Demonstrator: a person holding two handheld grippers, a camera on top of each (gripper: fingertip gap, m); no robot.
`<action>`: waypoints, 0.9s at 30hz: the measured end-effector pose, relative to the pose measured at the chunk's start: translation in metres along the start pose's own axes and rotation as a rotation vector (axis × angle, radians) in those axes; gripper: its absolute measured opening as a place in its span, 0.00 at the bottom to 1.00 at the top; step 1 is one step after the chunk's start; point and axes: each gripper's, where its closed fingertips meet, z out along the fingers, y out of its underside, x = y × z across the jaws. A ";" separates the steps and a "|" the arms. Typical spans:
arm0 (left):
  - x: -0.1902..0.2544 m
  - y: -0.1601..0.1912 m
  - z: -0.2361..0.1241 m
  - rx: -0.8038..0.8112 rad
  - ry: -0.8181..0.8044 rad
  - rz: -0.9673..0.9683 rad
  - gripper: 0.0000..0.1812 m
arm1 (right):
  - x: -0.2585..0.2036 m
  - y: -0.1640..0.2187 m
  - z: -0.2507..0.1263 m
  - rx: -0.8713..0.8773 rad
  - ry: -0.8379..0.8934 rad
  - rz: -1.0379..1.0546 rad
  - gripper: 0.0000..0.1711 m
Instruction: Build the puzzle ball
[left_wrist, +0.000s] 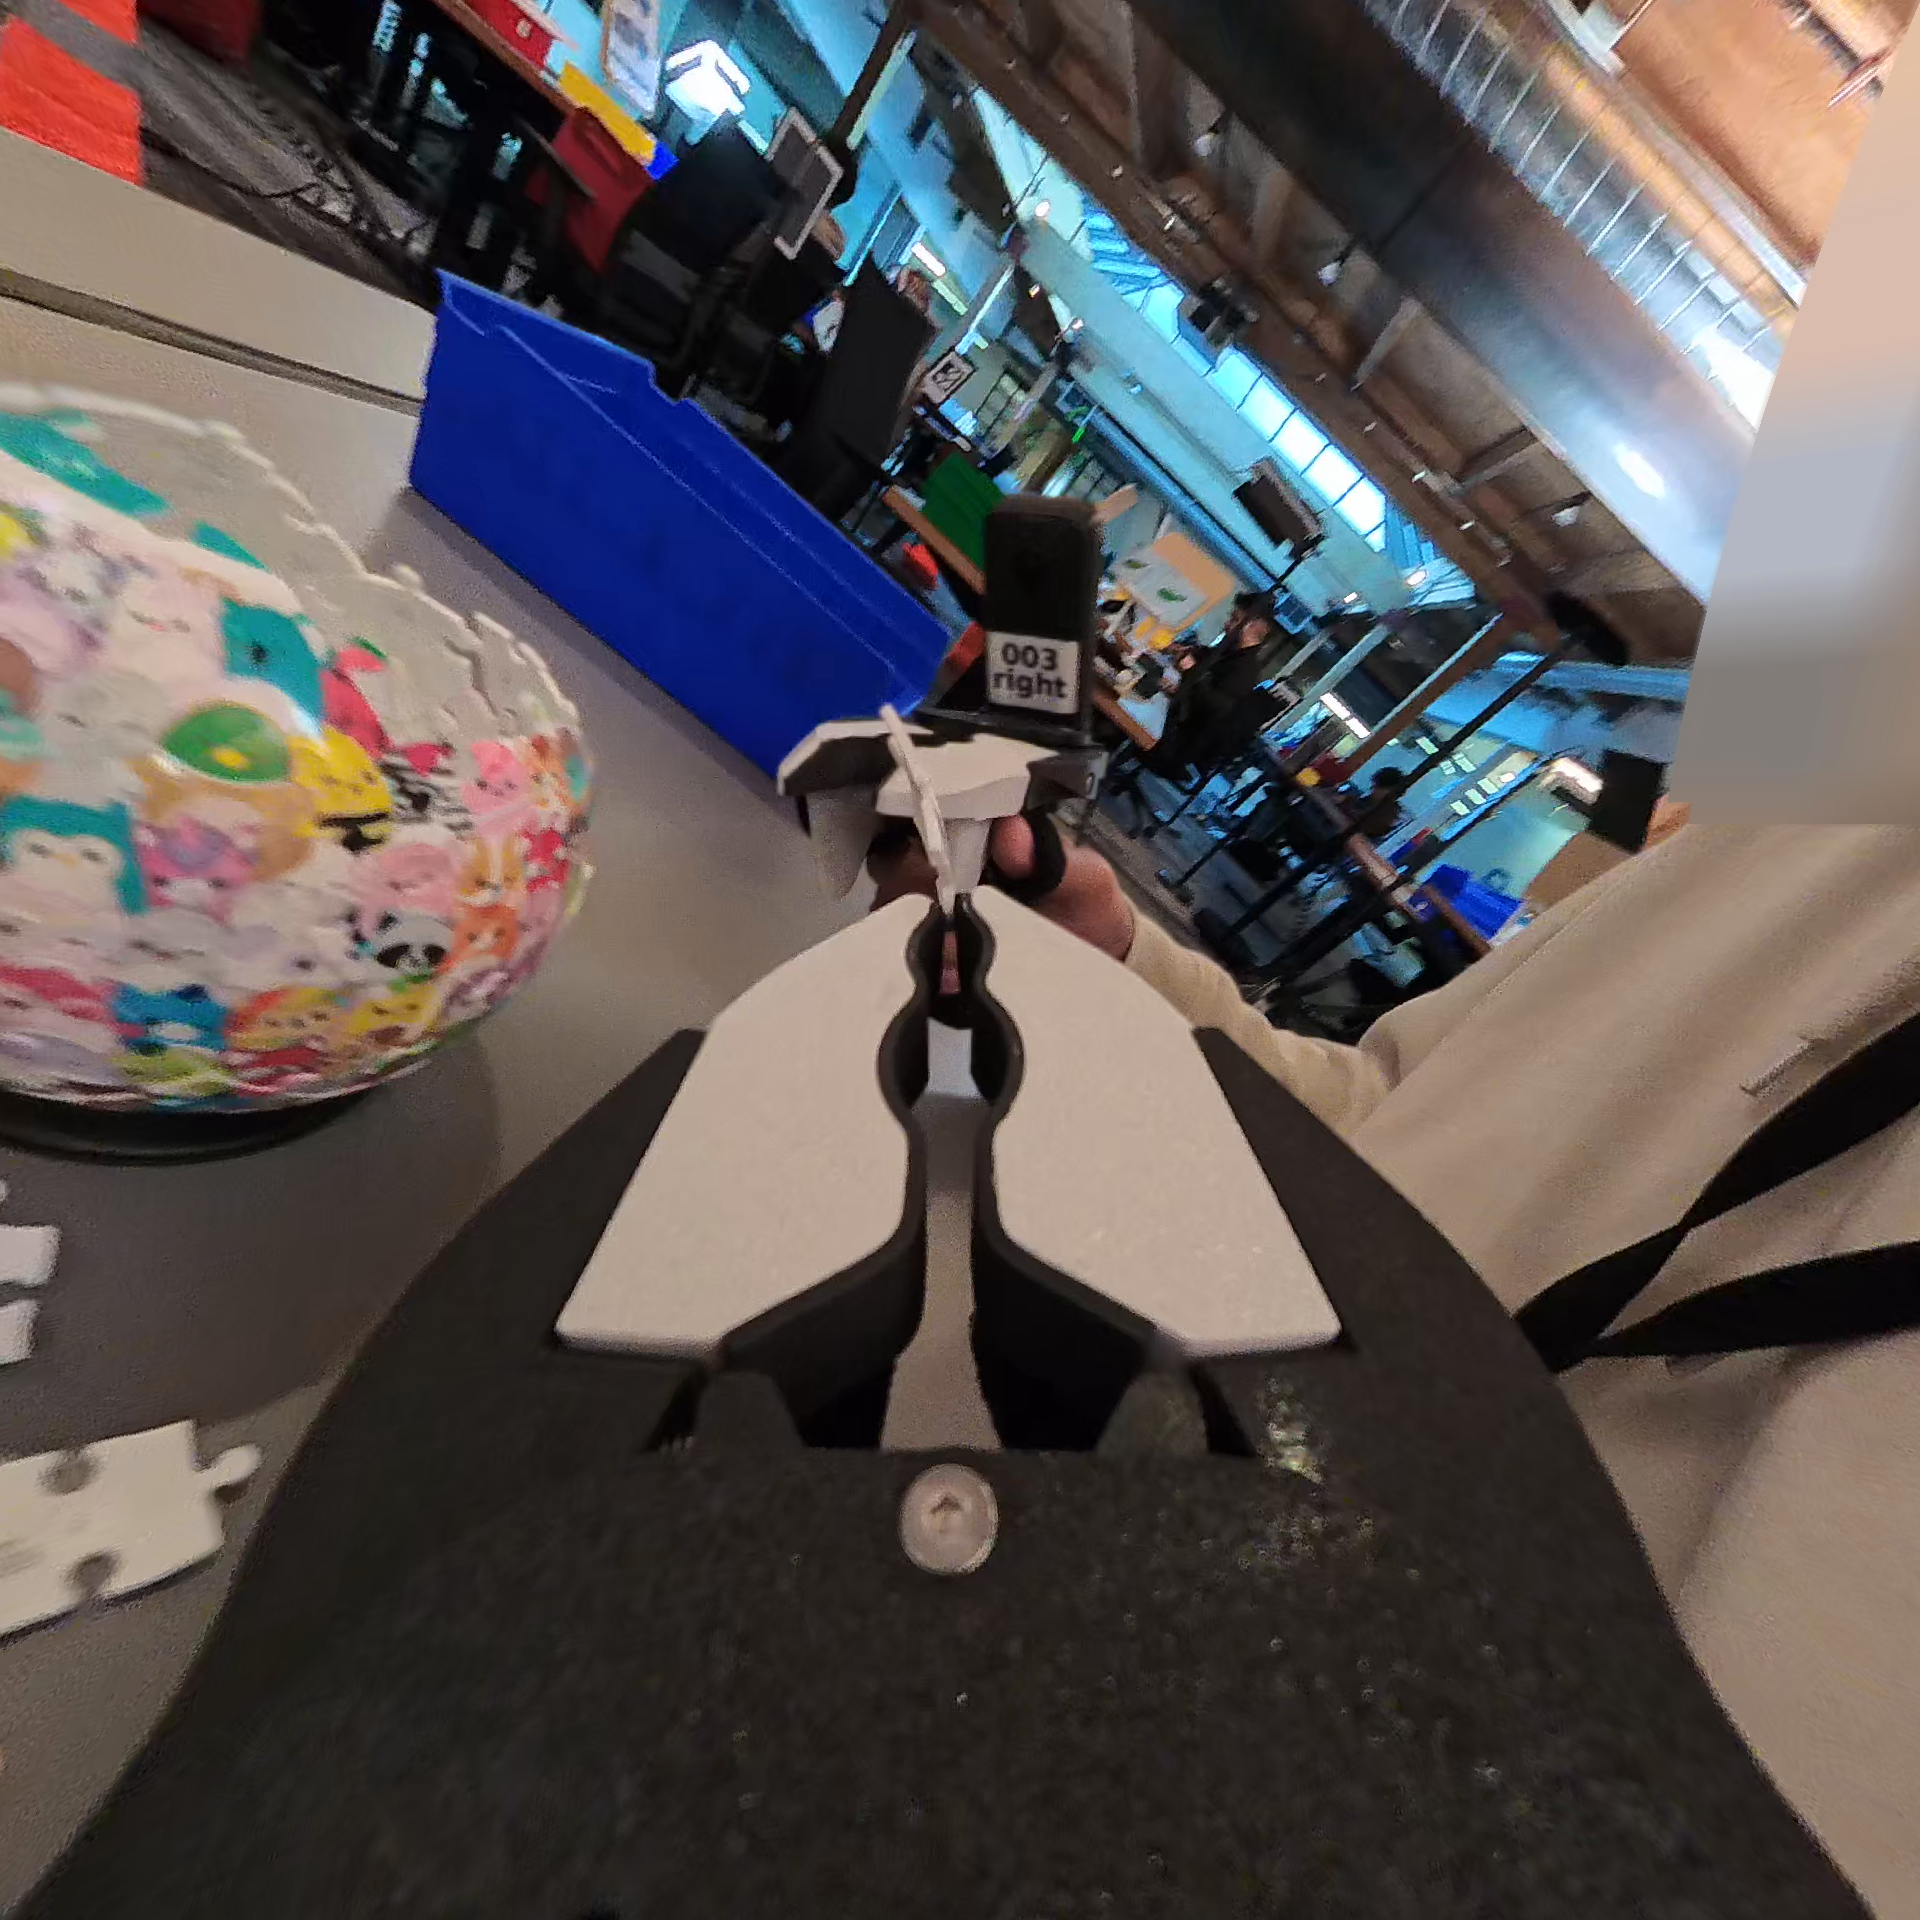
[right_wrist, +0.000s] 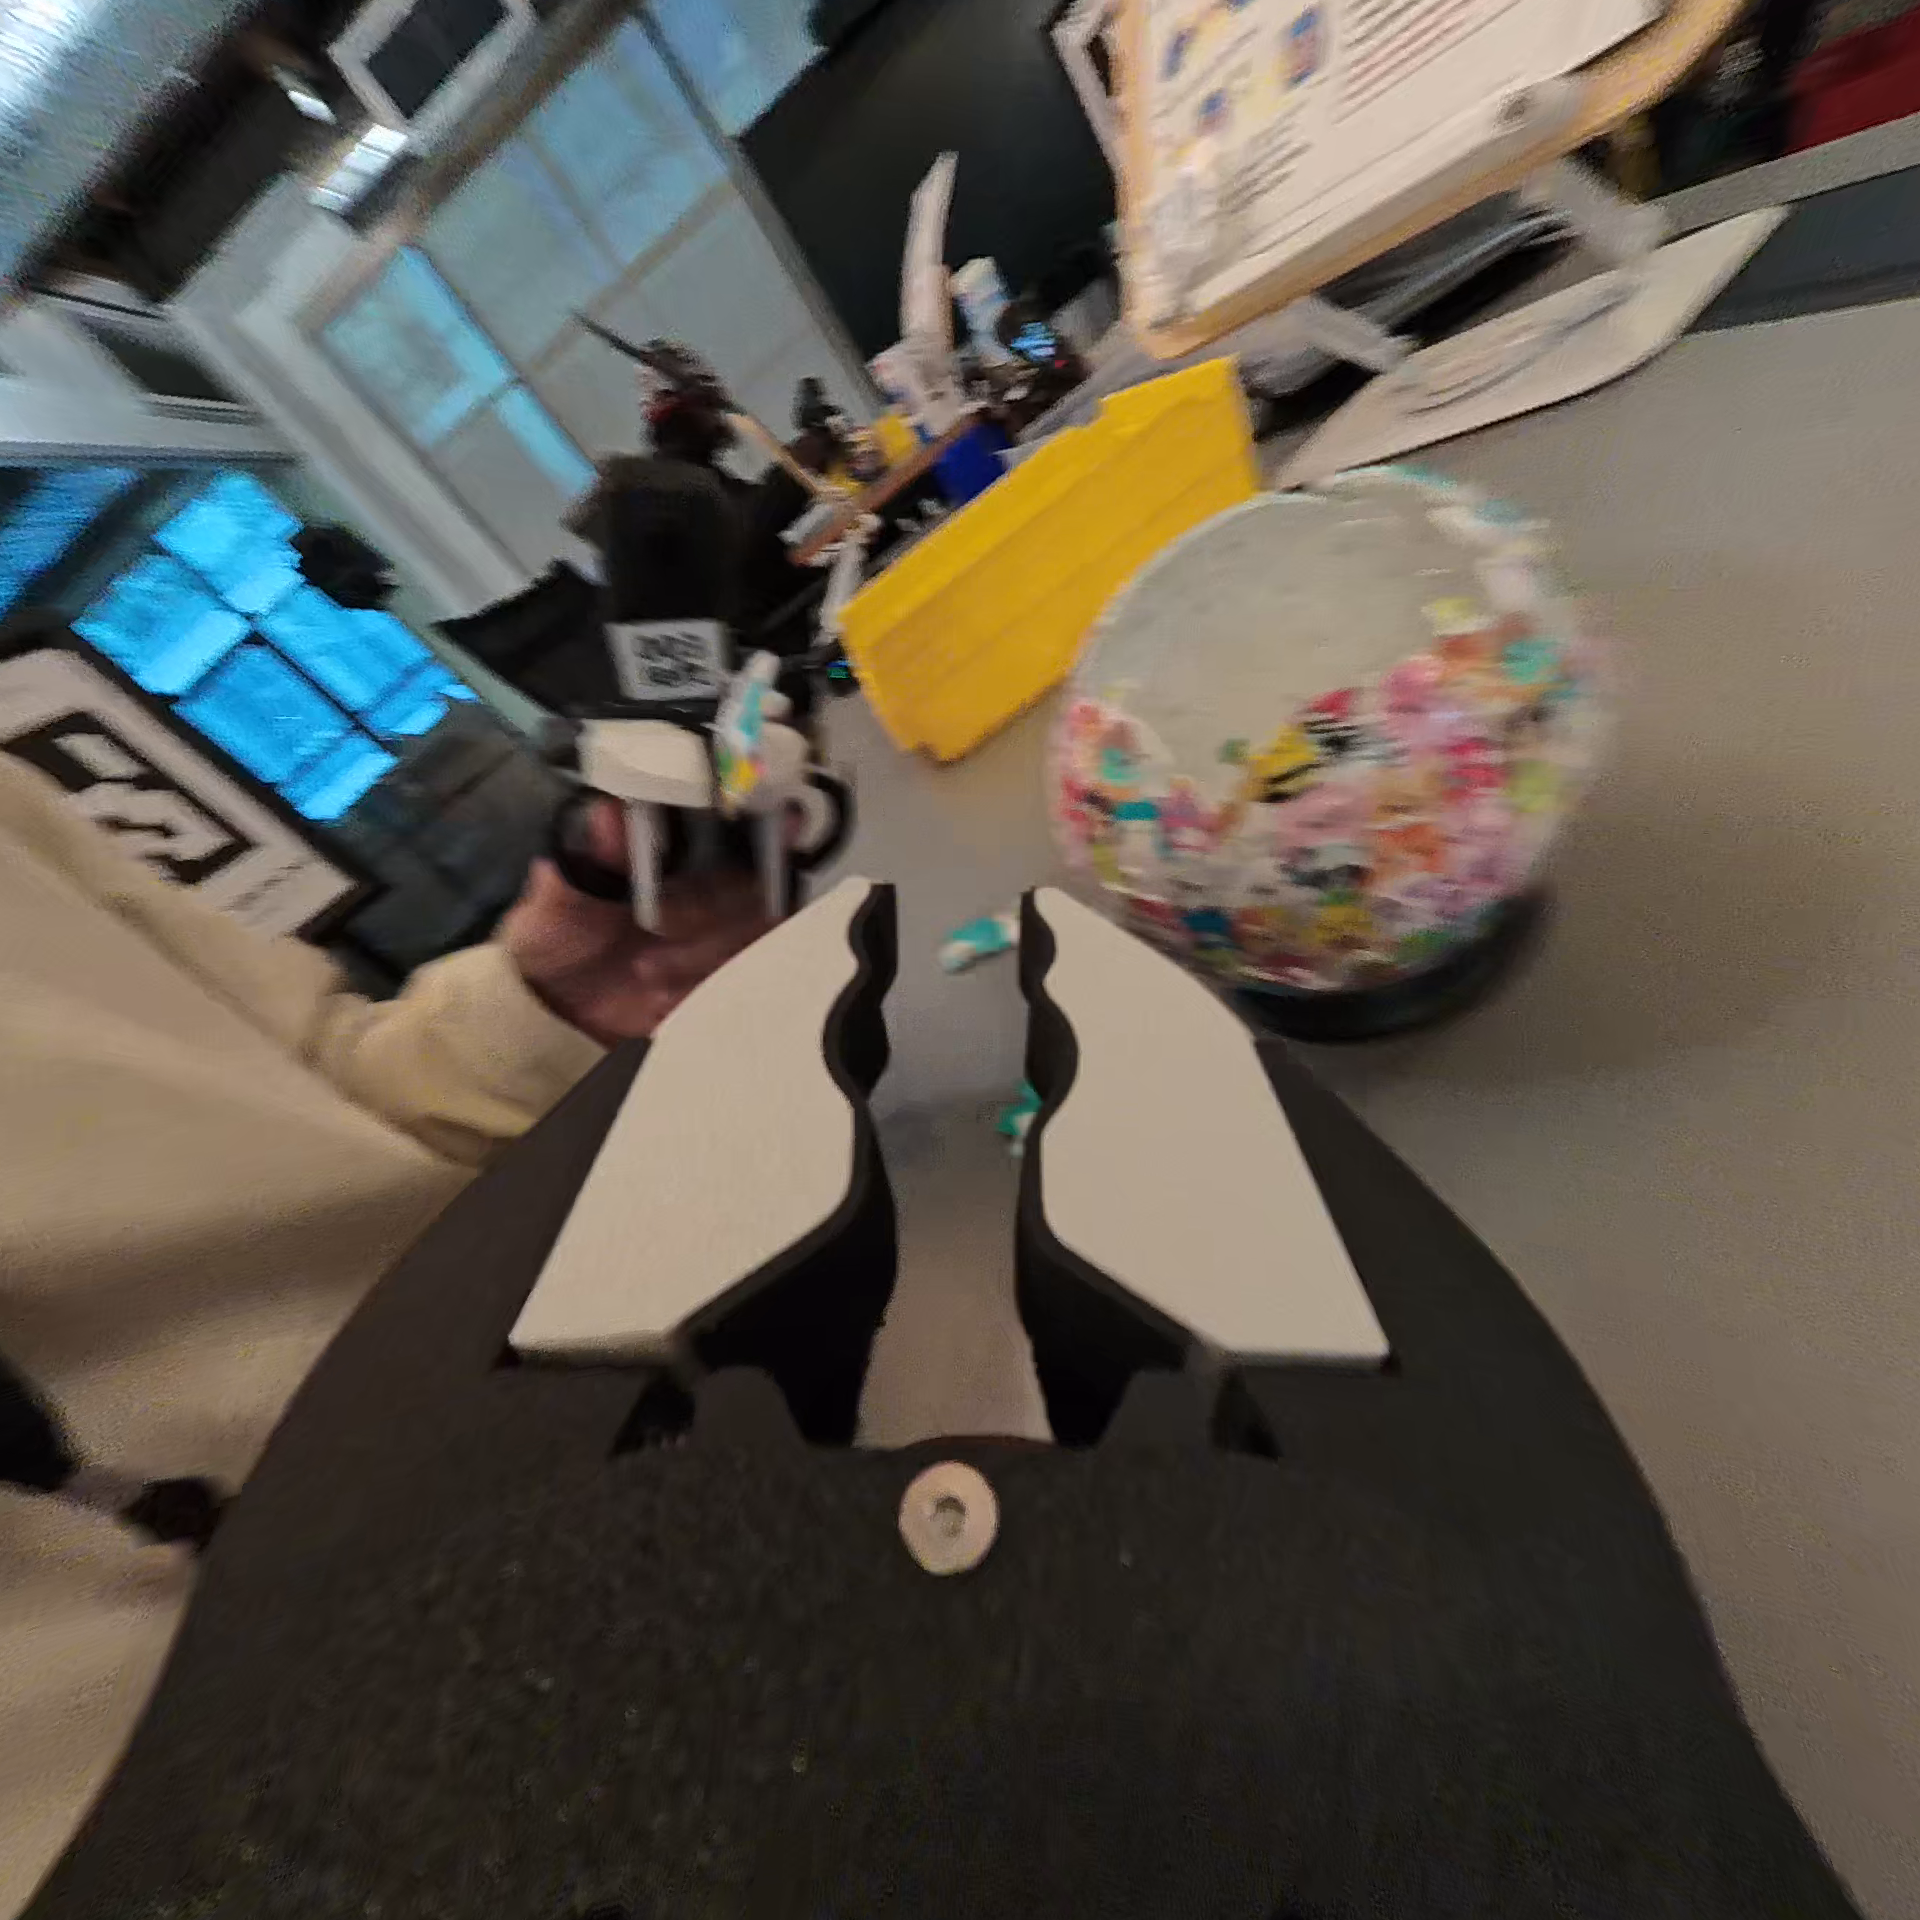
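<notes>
one piece held up, ball still open at the top

the left gripper (left_wrist: 951, 920) has its fingers pressed together on a thin puzzle piece (left_wrist: 925, 805). the piece stands on its edge in the air, above the grey table (left_wrist: 665, 852). in the right wrist view the same piece (right_wrist: 743, 743) shows its coloured face, held by the far gripper. the right gripper (right_wrist: 956, 904) has its fingers apart and holds nothing. it faces the left one and is near the piece.

the puzzle ball (left_wrist: 239, 790) sits on a dark round stand on the table, to the left of the left gripper. its lower part is built and the top has a wide ragged opening; the white inside (right_wrist: 1278, 613) is visible. loose pieces (left_wrist: 104, 1512) lie near, white side up, and one more (right_wrist: 977, 940) lies just beside the stand. a blue bin (left_wrist: 644, 520) and a yellow bin (right_wrist: 1039, 582) stand farther on the table.

i think the step now is to pass or turn the held piece between the two grippers. next, the piece needs the right orientation, then it must go to the open rim and be pushed gently into the matching tabs.
</notes>
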 end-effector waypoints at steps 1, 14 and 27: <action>-0.003 -0.004 -0.001 -0.015 -0.023 0.013 0.00 | 0.011 0.000 -0.005 -0.003 0.063 -0.037 0.16; -0.045 -0.047 0.024 -0.015 -0.164 -0.050 0.01 | 0.034 -0.001 -0.012 0.025 0.185 -0.147 0.14; -0.072 -0.068 -0.031 0.025 -0.320 -0.053 0.01 | 0.048 -0.003 -0.006 0.046 0.177 -0.124 0.25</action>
